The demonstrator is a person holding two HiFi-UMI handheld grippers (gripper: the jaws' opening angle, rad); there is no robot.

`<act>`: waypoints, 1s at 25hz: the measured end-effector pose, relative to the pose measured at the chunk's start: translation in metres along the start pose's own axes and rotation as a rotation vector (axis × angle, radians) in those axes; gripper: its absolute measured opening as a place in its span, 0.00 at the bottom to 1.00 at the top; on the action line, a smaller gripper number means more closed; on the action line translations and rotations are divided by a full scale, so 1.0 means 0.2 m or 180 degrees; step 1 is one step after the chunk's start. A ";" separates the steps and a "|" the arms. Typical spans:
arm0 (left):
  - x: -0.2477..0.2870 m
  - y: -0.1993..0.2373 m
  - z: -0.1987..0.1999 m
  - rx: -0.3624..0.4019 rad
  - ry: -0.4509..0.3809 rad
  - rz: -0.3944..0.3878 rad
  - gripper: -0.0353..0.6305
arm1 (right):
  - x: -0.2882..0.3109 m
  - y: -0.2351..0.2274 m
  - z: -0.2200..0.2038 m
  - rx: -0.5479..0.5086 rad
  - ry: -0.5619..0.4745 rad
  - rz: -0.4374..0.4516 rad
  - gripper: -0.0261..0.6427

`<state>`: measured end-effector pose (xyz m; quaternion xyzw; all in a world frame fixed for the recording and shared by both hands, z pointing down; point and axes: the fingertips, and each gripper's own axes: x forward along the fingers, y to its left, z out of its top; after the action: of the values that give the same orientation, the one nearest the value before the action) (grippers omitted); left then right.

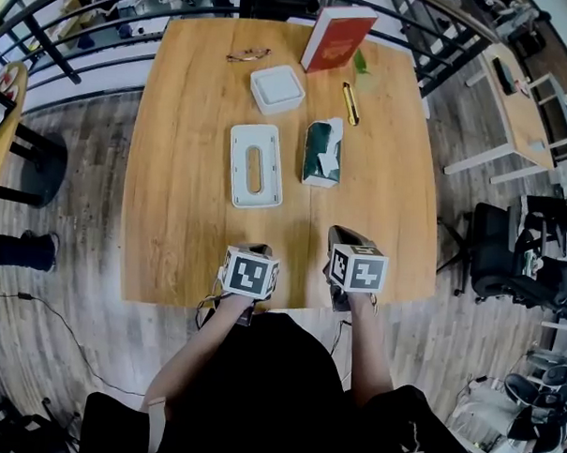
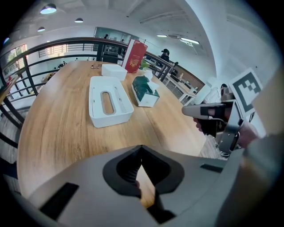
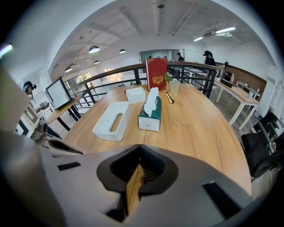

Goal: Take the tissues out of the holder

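Lettering on red book (image 1: 337,37) unreadably small

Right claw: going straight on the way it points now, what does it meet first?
Likely the bare tabletop just ahead of the right claw, short of the green tissue pack; depth unclear.

A wooden table (image 1: 179,244) stands on a grey plank floor (image 1: 69,193). A black railing (image 1: 85,43) runs behind its far edge, and round ceiling lamps (image 3: 93,49) shine.

One tissue holder (image 1: 256,165), one tissue pack (image 1: 322,152), one white box (image 1: 276,88), one red book (image 1: 337,38)
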<state>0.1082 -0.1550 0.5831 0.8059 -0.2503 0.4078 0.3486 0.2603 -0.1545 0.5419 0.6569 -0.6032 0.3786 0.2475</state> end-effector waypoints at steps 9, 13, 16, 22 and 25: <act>0.01 -0.13 -0.05 0.0070 0.0004 0.0009 0.05 | -0.07 0.03 -0.15 0.0046 0.0139 0.0046 0.06; 0.04 -0.16 -0.10 0.0073 -0.0030 0.0016 0.05 | -0.06 0.09 -0.26 0.0034 0.0299 0.0103 0.06; 0.05 -0.17 -0.12 0.0051 -0.0093 0.0055 0.05 | -0.06 0.13 -0.33 0.0050 0.0415 0.0166 0.06; 0.02 -0.19 -0.14 -0.0037 -0.0222 0.0151 0.05 | -0.10 0.15 -0.42 0.0039 0.0498 0.0185 0.06; 0.01 -0.21 -0.16 -0.0077 -0.0233 0.0155 0.05 | -0.12 0.13 -0.45 0.0037 0.0507 0.0175 0.06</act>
<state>0.1222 -0.1053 0.5831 0.8097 -0.2873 0.3832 0.3390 0.2180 -0.0734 0.5727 0.6093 -0.5972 0.4398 0.2804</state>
